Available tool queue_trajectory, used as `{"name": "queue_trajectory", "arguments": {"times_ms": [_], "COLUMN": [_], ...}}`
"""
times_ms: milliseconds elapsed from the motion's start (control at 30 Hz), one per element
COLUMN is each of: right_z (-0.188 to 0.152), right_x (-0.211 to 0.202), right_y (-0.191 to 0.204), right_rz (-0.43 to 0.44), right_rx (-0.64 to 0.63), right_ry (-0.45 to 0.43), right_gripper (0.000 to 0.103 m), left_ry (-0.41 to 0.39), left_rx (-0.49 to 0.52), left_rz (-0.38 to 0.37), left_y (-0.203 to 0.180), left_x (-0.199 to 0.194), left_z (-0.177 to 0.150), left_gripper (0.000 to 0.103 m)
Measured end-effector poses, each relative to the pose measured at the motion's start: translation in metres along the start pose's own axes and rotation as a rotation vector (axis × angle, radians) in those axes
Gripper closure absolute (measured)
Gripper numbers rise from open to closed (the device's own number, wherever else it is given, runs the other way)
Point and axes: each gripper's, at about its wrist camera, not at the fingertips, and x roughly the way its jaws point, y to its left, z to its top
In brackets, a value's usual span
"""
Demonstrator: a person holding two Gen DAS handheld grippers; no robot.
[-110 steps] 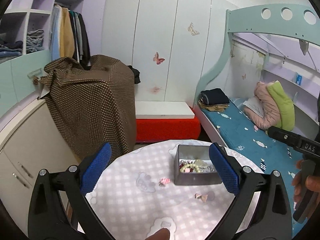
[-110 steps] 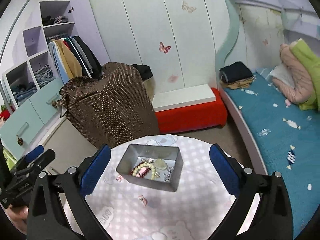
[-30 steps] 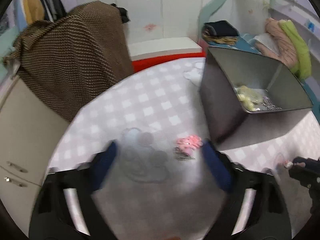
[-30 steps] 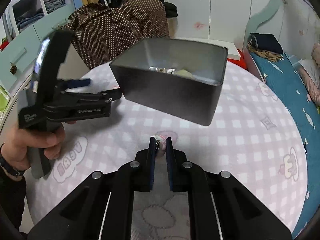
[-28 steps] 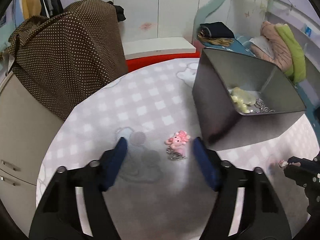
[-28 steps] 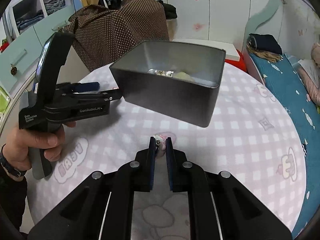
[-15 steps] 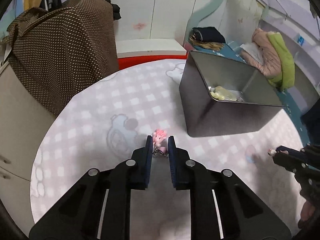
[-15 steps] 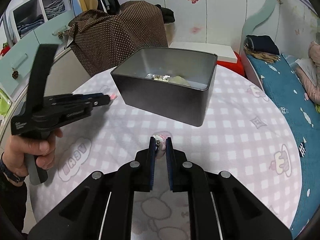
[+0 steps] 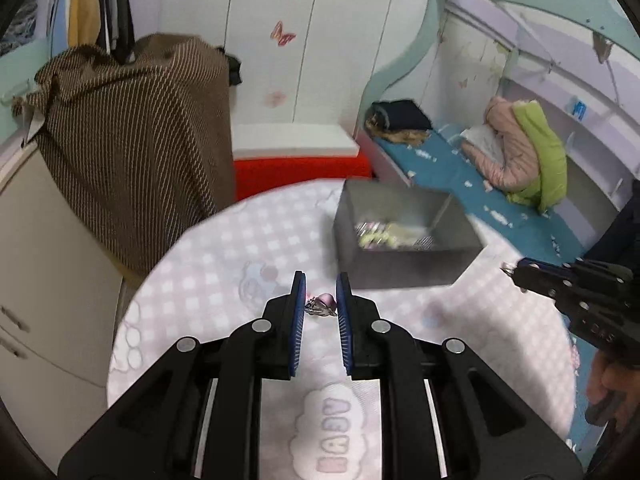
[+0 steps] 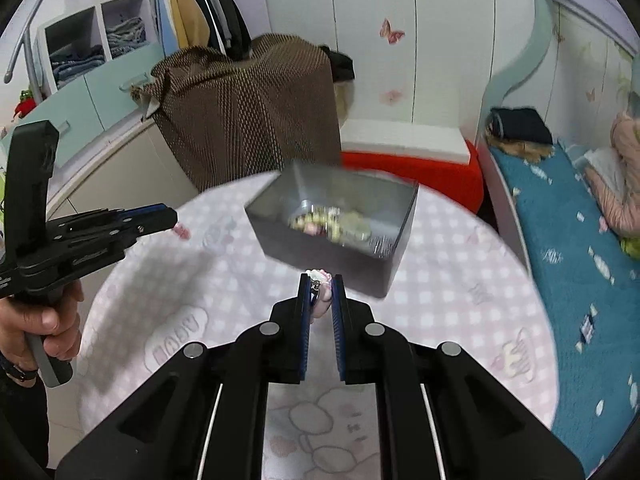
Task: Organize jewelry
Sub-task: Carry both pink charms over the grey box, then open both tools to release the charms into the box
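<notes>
Left wrist view: the left gripper points forward over a round table covered in a pink-and-white checked cloth with cartoon prints. Its two blue-padded fingers are drawn close together and clench a small pink charm with a metal ring, held just above the cloth. At 1 o'clock from the fingertips stands an open grey metal box, blurred, with a pale beaded bracelet and other small pieces inside. At 3 o'clock the right gripper reaches in from the edge, held in a hand; a tiny trinket shows at its tip. Behind the table, at 10 o'clock, a brown dotted cloth drapes over furniture; at 12 o'clock is a red bench with a white top; at 2 o'clock a bed with a teal cover carries pink and green bedding.

Right wrist view: the right gripper is closed on a second pink and white charm, pinched between its blue pads. The grey metal box sits just beyond the fingertips at 12 o'clock, its contents blurred. At 9 o'clock the left gripper comes in from the side, gripped by a hand, jaws nearly together, with a bit of pink at its tip.
</notes>
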Motion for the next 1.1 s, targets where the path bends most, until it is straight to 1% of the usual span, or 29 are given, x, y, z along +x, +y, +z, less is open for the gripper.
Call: {"name": "queue_trajectory", "arguments": {"times_ms": [100, 267, 400, 433, 533, 667, 867, 1000, 1033, 1067, 1100], "right_z": [0.02, 0.054, 0.079, 0.083, 0.095, 0.101, 0.098, 0.096, 0.095, 0.095, 0.094], "right_x": [-0.013, -0.024, -0.024, -0.023, -0.014, 0.0, 0.025, 0.037, 0.038, 0.038, 0.038], "right_y": [0.0, -0.007, -0.013, -0.015, -0.021, -0.029, -0.041, -0.047, -0.05, -0.052, -0.054], "right_rz": [-0.005, -0.01, 0.008, 0.009, 0.021, 0.026, 0.047, 0.056, 0.057, 0.058, 0.058], "right_rx": [-0.024, -0.041, -0.039, -0.039, -0.024, 0.005, 0.045, 0.078, 0.093, 0.103, 0.113], "right_ry": [-0.043, -0.094, -0.105, -0.106, -0.086, -0.057, 0.006, 0.035, 0.036, 0.036, 0.034], "right_gripper": [0.094, 0.094, 0.094, 0.094, 0.094, 0.094, 0.093, 0.089, 0.083, 0.081, 0.079], "left_ry": [-0.038, -0.085, -0.088, -0.087, -0.069, -0.032, 0.03, 0.076, 0.083, 0.083, 0.074], "left_rx": [0.018, 0.046, 0.056, 0.059, 0.05, 0.032, 0.031, 0.031, 0.03, 0.029, 0.028], "left_rz": [-0.028, -0.069, -0.12, -0.123, -0.147, -0.148, -0.143, -0.133, -0.129, -0.123, -0.111], "left_y": [-0.01, -0.034, -0.053, -0.057, -0.066, -0.072, -0.073, -0.07, -0.069, -0.068, -0.067], "left_x": [-0.015, -0.028, -0.023, -0.022, -0.009, 0.012, 0.045, 0.06, 0.062, 0.063, 0.061], "left_z": [0.02, 0.056, 0.083, 0.087, 0.103, 0.116, 0.118, 0.116, 0.116, 0.116, 0.115], "left_gripper": [0.087, 0.087, 0.087, 0.087, 0.087, 0.087, 0.087, 0.086, 0.083, 0.067, 0.057]}}
